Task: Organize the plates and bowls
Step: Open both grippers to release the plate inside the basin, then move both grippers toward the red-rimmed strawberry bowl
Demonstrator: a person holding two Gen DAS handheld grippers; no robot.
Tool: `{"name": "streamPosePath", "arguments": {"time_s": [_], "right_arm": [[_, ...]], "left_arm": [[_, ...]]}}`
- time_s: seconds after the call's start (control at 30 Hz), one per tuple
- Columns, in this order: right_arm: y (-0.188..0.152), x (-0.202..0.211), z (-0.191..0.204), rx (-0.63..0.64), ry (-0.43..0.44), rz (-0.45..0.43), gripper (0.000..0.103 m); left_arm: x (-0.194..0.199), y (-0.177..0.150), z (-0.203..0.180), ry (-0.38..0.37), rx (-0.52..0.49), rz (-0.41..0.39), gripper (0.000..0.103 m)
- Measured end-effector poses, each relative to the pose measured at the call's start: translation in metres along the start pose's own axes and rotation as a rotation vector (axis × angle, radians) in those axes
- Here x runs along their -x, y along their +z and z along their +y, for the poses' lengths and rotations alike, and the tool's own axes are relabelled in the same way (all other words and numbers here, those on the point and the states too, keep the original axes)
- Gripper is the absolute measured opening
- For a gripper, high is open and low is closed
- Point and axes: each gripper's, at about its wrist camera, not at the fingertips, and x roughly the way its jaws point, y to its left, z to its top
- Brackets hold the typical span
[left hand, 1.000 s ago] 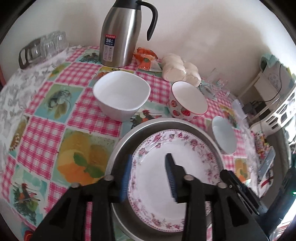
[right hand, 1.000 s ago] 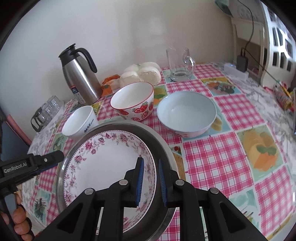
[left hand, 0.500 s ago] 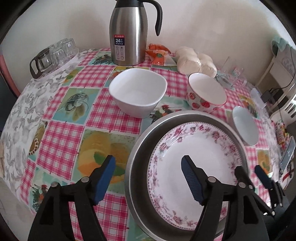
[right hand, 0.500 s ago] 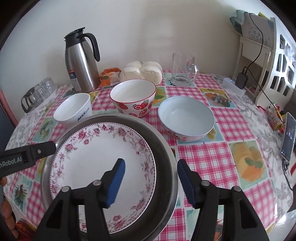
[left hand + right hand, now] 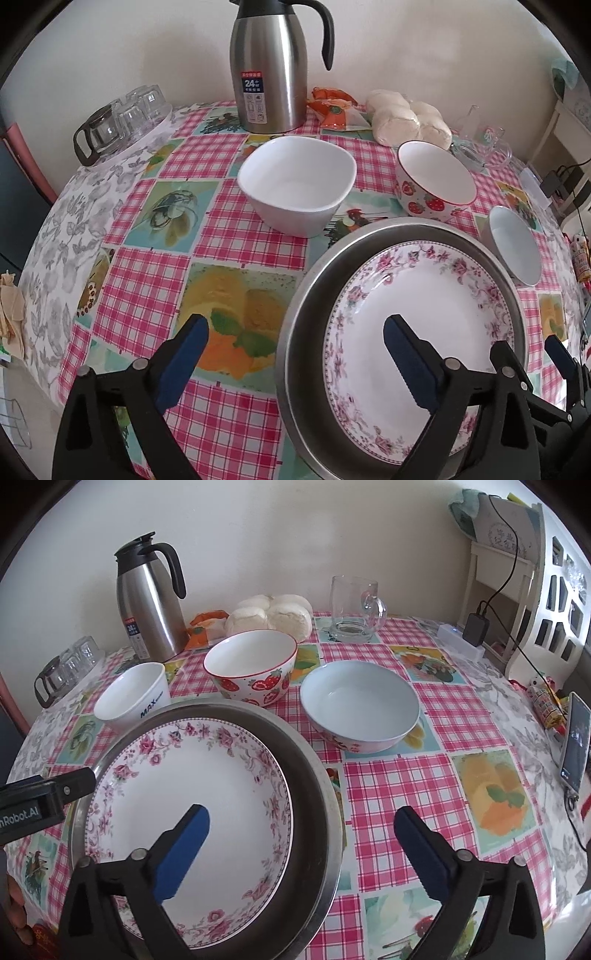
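My left tongs (image 5: 295, 349) and right tongs (image 5: 301, 834) are both opening wide, gripping nothing, each straddling a rim of the steel pan (image 5: 314, 775). The floral plate (image 5: 192, 790) lies nested inside it. Beyond wait the blue bowl (image 5: 360, 705), strawberry bowl (image 5: 251, 672) and white square bowl (image 5: 297, 184), probably to stack next.

A steel thermos jug (image 5: 271, 70) is set at the back of the counter (image 5: 147, 295), beside an orange packet (image 5: 332, 110) and bagged white buns (image 5: 406, 118). A glass mug (image 5: 354, 609) and a phone (image 5: 574, 746) are seen to the right.
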Motion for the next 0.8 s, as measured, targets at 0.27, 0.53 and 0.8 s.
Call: {"name": "streamPosePath", "arguments": {"time_s": [0.27,0.53,0.8], "right_arm": [[0.001,0.0,-0.002,-0.017,-0.018,-0.002,0.103],[0.009,0.017,-0.013,-0.035,-0.046,-0.052,0.103],[0.016,0.029,-0.015,-0.002,-0.06,-0.089,0.103]], "left_arm": [[0.002,0.002,0.006,0.039,0.038,-0.025,0.096],[0.013,0.004,-0.008,-0.029,0.073,-0.063,0.096],[0.035,0.011,-0.031,-0.134,0.068,-0.186,0.096]]}}
